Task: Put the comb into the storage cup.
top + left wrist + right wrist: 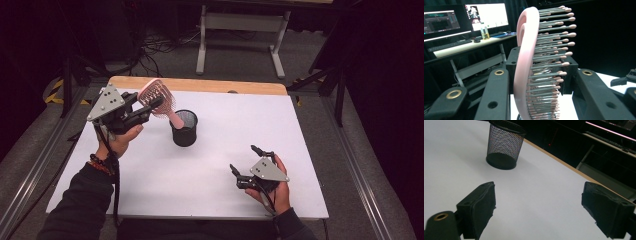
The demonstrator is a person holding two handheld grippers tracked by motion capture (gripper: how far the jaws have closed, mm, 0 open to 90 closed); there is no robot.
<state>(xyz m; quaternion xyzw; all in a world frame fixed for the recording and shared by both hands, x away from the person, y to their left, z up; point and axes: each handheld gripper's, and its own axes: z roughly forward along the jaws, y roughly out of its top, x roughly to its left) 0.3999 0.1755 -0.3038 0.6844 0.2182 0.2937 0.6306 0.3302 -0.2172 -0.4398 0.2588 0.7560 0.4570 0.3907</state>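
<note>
A pink hairbrush with grey, pink-tipped bristles is held up in the air at the table's left rear. My left gripper is shut on the brush head, one black jaw on each side of it. The handle slants down to the right, and its end hangs at the left rim of a black mesh cup; I cannot tell whether it reaches inside. The cup stands upright on the white table top. My right gripper rests open near the front right, nothing between its jaws.
The white table top has a wooden strip along its far edge. Behind it stands a desk frame on the floor. A desk with monitors and a keyboard lies beyond the table.
</note>
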